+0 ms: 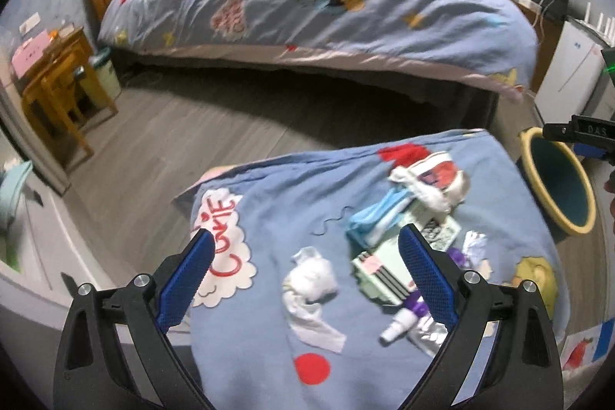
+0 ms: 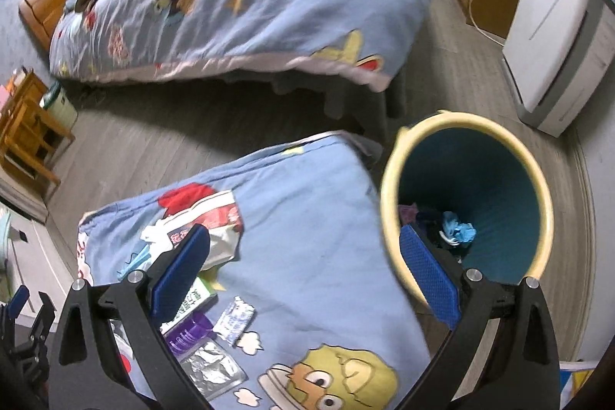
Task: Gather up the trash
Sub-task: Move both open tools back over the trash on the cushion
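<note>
Both tongs stand open and empty: left tongs (image 1: 305, 256) hover over the crumpled white tissue (image 1: 310, 279) at lower centre, right tongs (image 2: 303, 268) straddle the edge between the cloth-covered bench (image 2: 307, 218) and the bin (image 2: 467, 196) at right. You should lower the left pair squarely over the tissue and close on its bulk, not the cloth beneath. Further trash (image 1: 403, 218) lies piled just beyond. Legible writing: "COOKIE" (image 1: 221, 237) on the cloth; "DAS" (image 1: 595, 130) at the right edge.

litter (image 1: 388, 256) on quilt (image 1: 269, 333) — bin (image 2: 465, 195) right
</note>
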A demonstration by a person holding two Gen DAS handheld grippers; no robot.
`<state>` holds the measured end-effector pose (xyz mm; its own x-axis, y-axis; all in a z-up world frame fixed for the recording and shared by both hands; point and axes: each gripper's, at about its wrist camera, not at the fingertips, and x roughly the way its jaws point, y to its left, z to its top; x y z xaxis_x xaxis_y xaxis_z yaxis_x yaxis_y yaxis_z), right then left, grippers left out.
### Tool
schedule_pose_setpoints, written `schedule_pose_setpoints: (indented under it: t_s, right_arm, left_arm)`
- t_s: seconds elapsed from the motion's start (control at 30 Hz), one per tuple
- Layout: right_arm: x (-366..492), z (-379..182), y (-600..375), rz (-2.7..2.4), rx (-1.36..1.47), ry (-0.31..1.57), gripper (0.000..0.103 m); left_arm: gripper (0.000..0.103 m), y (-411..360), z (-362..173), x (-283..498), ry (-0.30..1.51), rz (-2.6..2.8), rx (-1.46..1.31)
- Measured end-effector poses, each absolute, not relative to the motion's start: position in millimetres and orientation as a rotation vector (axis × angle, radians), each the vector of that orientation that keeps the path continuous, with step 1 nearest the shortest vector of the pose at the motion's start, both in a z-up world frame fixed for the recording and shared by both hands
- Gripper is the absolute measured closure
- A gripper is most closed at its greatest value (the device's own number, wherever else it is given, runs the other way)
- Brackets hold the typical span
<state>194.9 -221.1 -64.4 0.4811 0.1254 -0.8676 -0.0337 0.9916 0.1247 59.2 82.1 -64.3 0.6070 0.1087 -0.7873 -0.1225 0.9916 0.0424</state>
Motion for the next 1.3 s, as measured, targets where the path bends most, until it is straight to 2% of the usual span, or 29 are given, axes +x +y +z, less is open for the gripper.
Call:
schedule_pose_setpoints:
  t_s: [0.43,1.0,1.13,1.3]
  right_arm:
    - [208.4,-114.1,-158.7,0.136,0.007,1.131,0.006]
    - [227.4,-156.5,-152.3,0.16,0.133,1.234,0.007]
    - [230.6,-167.9,-151.6,0.172,0.19,1.278,0.024]
    - [230.7,-179.6,-150.1,0.212,0.268,1.32,0.039]
  left_arm:
    - [0.008,109.8,-113.1,69.9,1.05,0.153,-0.077]
    - [0.011,111.8,-159.5,90.2,1.239,0.133,-0.037]
    - [0.034,111.9,-167.1,89.9,1.278,0.1,-0.04]
    - [0.049,108.7,-170.3,88.9,1.297,0.06,-0.042]
